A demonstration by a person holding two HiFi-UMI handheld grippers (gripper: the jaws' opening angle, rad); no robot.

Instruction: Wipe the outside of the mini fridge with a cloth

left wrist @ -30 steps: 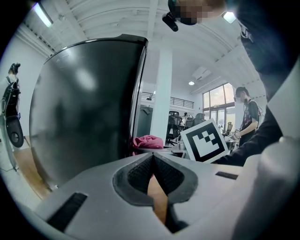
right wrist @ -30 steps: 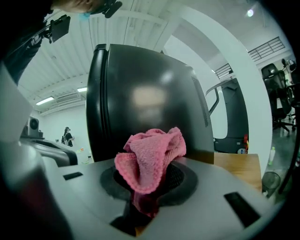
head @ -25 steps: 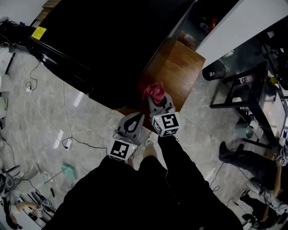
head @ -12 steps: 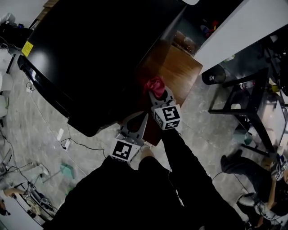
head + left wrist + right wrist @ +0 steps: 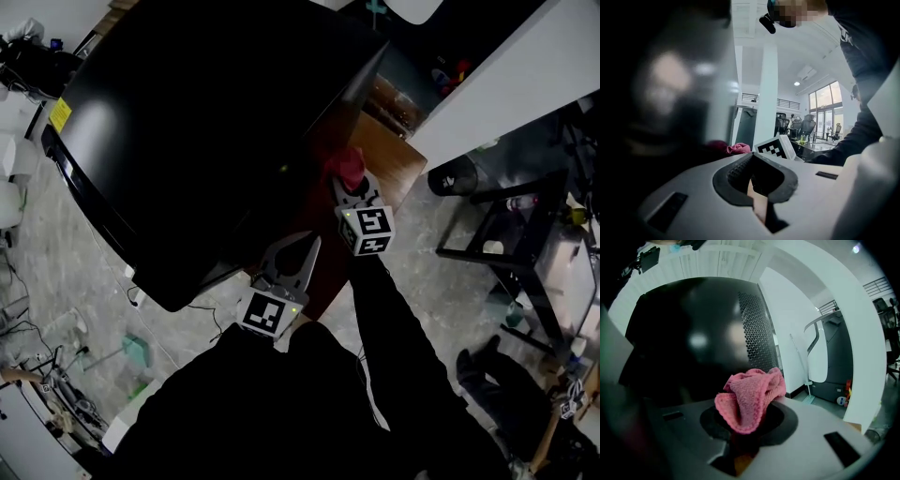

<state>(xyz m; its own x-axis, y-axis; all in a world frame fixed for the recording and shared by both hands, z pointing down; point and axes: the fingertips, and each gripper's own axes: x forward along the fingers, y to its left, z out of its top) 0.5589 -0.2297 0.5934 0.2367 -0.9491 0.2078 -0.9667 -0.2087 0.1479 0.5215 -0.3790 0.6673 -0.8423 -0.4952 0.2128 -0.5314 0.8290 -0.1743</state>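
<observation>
Head view, entry one: mini fridge (image 5: 216,122). It is a glossy black box, and its long axis runs from lower left to upper right. A yellow label (image 5: 59,114) sits at its left end. Its right end meets a brown wooden surface (image 5: 386,159).

Right gripper view, same item: a rounded black side faces the camera. A honeycomb vent panel (image 5: 754,329) runs down its right part.

Entry two: cloth (image 5: 349,167). It is pink, knitted and bunched, and it is pinched in the right gripper (image 5: 352,189). The cloth lies at the fridge's right edge, over the wooden surface. Whether it touches the fridge cannot be told. In the right gripper view the jaws are closed on the cloth (image 5: 750,397), which bulges up out of the right gripper (image 5: 743,430).

Entry three: right arm. The black sleeve (image 5: 389,309) reaches forward and up from the body, and the gripper points toward the fridge's right edge.

Entry four: left gripper (image 5: 312,242). It is held nearer the body, just beside the fridge's near corner, and it points up and to the right. In the left gripper view the left gripper (image 5: 752,161) has its jaws drawn together with nothing between them. The fridge is a dark blur to its left.
</observation>
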